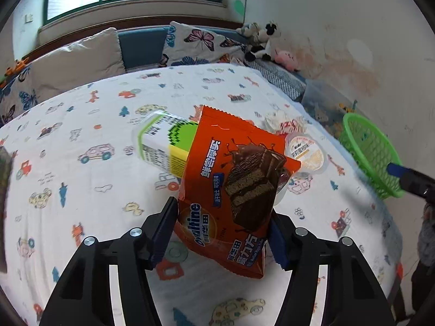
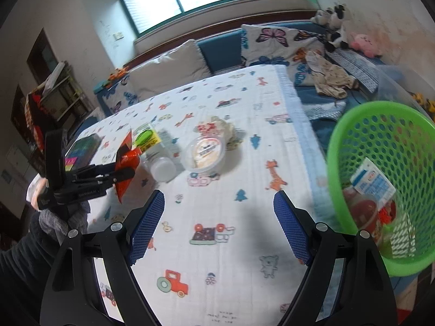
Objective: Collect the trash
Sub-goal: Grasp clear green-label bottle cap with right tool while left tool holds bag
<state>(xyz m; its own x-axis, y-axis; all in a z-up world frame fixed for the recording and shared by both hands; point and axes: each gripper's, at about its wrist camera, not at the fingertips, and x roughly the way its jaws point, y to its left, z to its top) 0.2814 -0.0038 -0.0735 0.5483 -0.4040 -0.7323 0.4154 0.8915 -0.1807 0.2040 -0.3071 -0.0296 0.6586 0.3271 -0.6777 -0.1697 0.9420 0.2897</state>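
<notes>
A: Left tongs [image 1: 223, 233]?
B: Clamped on the orange wrapper [image 1: 233, 187], lifted off the bed [image 1: 81, 190].
A: Right tongs [image 2: 218, 228]?
B: Wide apart, nothing in 'em. Green basket [image 2: 353, 146] just right of 'em, cup [image 2: 204, 153] ahead.

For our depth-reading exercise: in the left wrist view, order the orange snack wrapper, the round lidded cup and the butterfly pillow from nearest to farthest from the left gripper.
1. Orange snack wrapper: between the fingers of the left gripper.
2. Round lidded cup: on the bedsheet beyond, to the right.
3. Butterfly pillow: at the bed's far end, under the window.
</notes>
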